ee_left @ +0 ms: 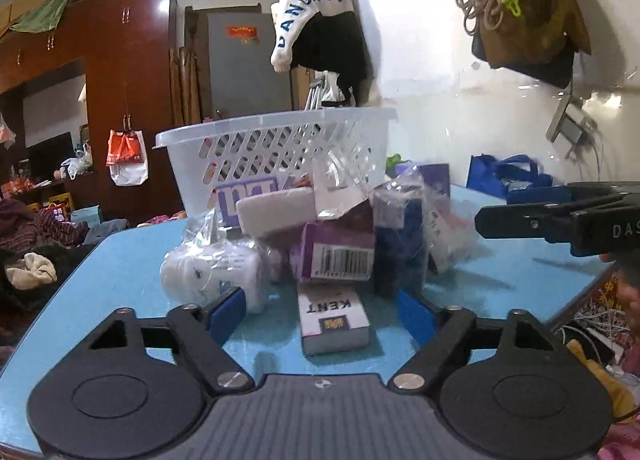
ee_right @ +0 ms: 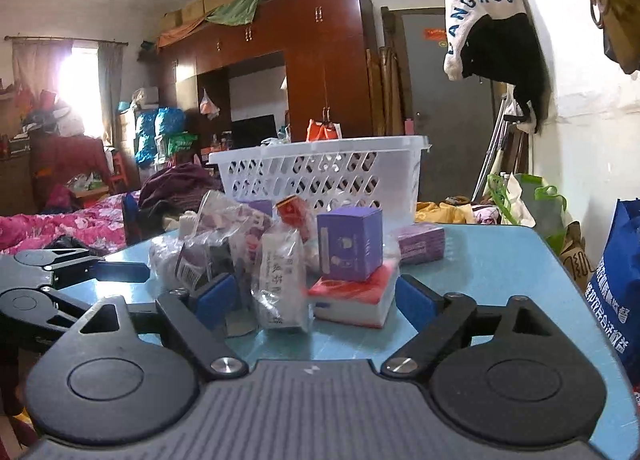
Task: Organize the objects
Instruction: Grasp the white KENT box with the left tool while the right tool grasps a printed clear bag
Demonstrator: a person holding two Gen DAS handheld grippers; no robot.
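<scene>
Left gripper (ee_left: 322, 310) is held released, pads clear of the KENT box (ee_left: 334, 318) between them. Right gripper (ee_right: 316, 300) is likewise released around packets on the tabletop (ee_right: 500, 260).

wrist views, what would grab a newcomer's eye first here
A jumble of small boxes and plastic-wrapped packets heaped mid-way on the blue table, with a white perforated basket standing just behind it. Nearest the left gripper, a box marked KENT lies flat between its open blue fingers.
</scene>
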